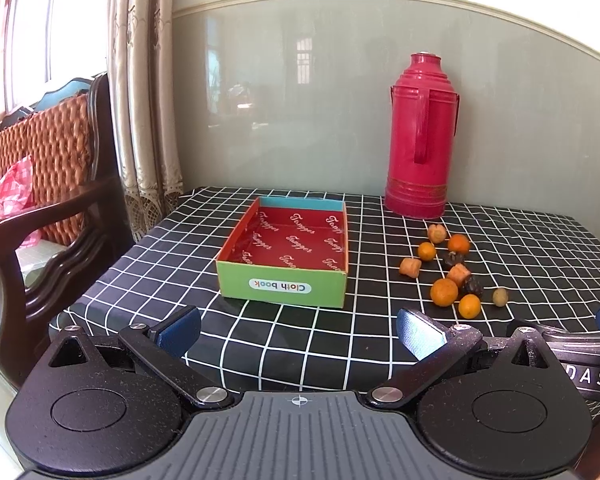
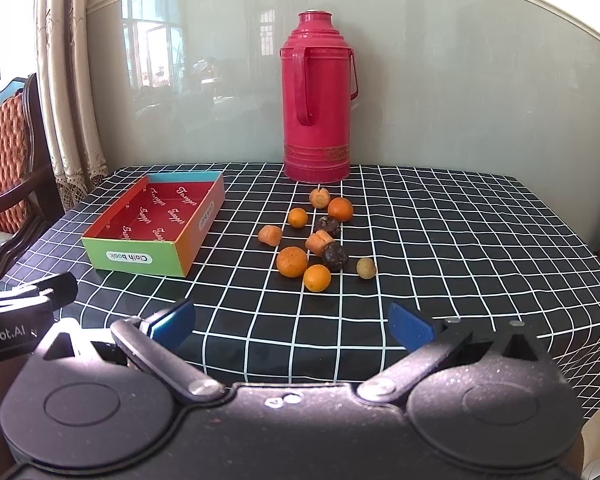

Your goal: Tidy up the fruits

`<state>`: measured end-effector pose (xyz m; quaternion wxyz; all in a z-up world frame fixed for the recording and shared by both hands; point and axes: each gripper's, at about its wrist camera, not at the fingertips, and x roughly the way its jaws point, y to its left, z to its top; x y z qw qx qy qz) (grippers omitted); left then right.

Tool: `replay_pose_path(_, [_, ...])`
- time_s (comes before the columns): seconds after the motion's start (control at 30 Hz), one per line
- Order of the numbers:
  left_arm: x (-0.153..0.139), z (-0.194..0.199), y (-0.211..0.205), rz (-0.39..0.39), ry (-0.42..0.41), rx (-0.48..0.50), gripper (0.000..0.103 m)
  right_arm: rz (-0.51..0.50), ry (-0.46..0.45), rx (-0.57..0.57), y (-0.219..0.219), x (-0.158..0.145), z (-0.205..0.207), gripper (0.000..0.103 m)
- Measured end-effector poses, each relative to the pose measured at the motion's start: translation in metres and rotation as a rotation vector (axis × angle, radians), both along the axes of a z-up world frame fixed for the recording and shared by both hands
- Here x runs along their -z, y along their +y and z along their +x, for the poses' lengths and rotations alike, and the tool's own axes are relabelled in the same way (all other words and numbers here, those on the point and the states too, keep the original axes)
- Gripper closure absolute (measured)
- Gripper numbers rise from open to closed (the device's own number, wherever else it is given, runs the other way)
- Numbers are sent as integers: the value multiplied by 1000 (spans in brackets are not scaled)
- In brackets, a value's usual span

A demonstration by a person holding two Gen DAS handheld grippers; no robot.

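Left claw (image 1: 299,330) released, level above tablecloth (image 1: 300,344), right claw (image 2: 292,326) likewise (both empty)

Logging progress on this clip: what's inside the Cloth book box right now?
Nothing visible: the box shows only its red printed lining. Its near wall hides a strip of floor behind it. All the fruits lie on the checked tablecloth beside it.

A home living or dining room: lace-trimmed curtains (image 1: 148,120) by a window, a carved wooden chair (image 1: 48,184) with woven cushion, a red thermos flask (image 2: 318,96) on a check-clothed tabletop (image 2: 460,240).
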<state>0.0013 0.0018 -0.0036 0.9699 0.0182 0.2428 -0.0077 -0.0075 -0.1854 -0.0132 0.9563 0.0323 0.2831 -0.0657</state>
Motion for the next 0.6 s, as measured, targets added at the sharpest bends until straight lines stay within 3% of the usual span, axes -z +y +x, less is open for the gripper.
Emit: replay_pose_path(0.6, [1,2,1,-2,2,-3,0,-4,4,-5,0,1,2,6])
